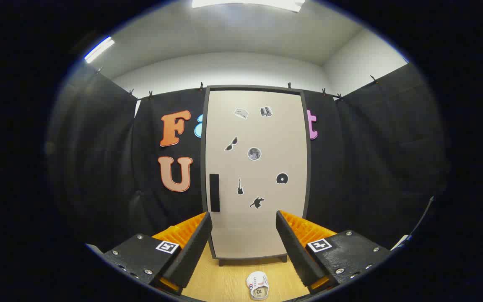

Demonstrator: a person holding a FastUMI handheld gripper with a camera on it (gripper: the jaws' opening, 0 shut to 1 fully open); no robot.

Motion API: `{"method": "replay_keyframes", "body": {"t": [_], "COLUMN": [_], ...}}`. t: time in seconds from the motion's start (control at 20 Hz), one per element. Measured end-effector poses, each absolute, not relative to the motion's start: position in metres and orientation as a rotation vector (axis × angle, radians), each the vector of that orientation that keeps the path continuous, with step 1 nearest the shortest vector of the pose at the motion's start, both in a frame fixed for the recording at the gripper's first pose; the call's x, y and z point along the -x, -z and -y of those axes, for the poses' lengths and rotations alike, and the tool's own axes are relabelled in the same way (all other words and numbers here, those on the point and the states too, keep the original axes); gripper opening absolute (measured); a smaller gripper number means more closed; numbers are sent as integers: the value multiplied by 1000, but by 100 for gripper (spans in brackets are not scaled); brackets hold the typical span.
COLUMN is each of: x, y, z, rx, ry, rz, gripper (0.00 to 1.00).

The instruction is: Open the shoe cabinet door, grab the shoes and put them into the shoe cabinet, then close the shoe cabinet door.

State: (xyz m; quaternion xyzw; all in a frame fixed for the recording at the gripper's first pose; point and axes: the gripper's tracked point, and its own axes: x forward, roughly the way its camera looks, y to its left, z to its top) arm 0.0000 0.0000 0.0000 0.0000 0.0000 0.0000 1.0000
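Shoe cabinet door (255,167) is seen shut, dark handle (214,193) at its left edge; gripper (244,235) is held open and empty before it; shoe (258,285) is left on floor (224,281) in front.

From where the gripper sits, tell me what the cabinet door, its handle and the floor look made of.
Gripper: fingers open, nothing between them.
Cabinet door: probably laminated board, matt beige, flat and even, stickers on it.
Handle: dark matt strip, likely plastic or a recess; cannot tell which.
Floor: pale wood-look surface, faint grain lines; the white shoe lies on it.
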Motion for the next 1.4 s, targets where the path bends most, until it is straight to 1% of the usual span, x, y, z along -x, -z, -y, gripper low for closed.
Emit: {"method": "replay_keyframes", "body": {"t": [0.85,1.4], "x": [2,-14], "y": [0,4], "z": [-3,-14], "rx": [-4,-4], "ry": [-4,-24], "rz": [-1,-12], "gripper": [96,96]}}
